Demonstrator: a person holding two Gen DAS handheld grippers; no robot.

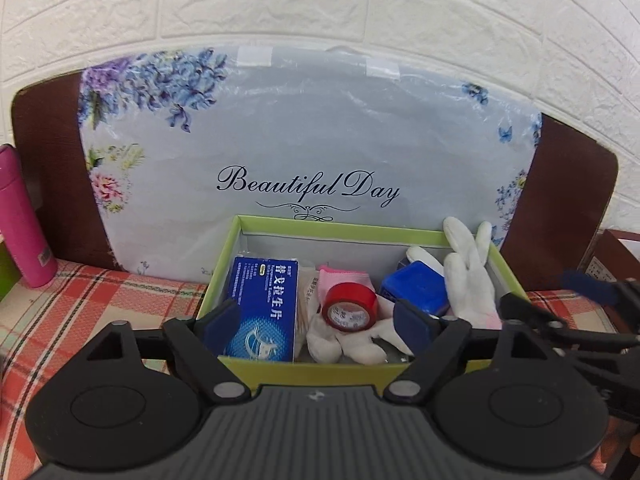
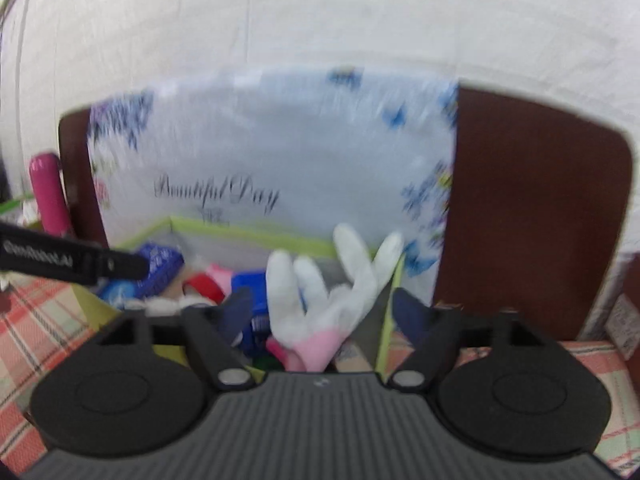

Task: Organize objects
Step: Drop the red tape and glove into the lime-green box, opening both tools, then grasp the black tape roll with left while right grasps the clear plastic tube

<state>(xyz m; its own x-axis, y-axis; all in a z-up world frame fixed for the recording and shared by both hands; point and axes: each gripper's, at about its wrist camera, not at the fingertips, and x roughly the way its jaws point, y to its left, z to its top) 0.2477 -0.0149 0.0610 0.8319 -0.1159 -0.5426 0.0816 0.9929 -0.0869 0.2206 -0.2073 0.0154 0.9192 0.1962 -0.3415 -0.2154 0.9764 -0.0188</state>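
Observation:
A green-rimmed box [image 1: 340, 229] stands on the plaid cloth. It holds a blue medicine carton [image 1: 264, 304], a red tape roll [image 1: 350, 305], a blue block [image 1: 416, 286], a pink sock [image 1: 344, 278] and white gloves [image 1: 468, 276]. My left gripper [image 1: 320, 330] is open over the box's near edge and holds nothing. My right gripper [image 2: 326, 312] is open at the box's right end. One white glove with a pink cuff [image 2: 328, 292] stands between its fingers, leaning on the box's right wall [image 2: 390, 300]. The right wrist view is blurred.
A pale floral "Beautiful Day" sheet [image 1: 312, 152] leans on a brown board [image 1: 560, 200] behind the box. A pink bottle [image 1: 24, 216] stands at far left. A brown box [image 1: 616, 256] is at far right. A white brick wall [image 1: 320, 0] is behind.

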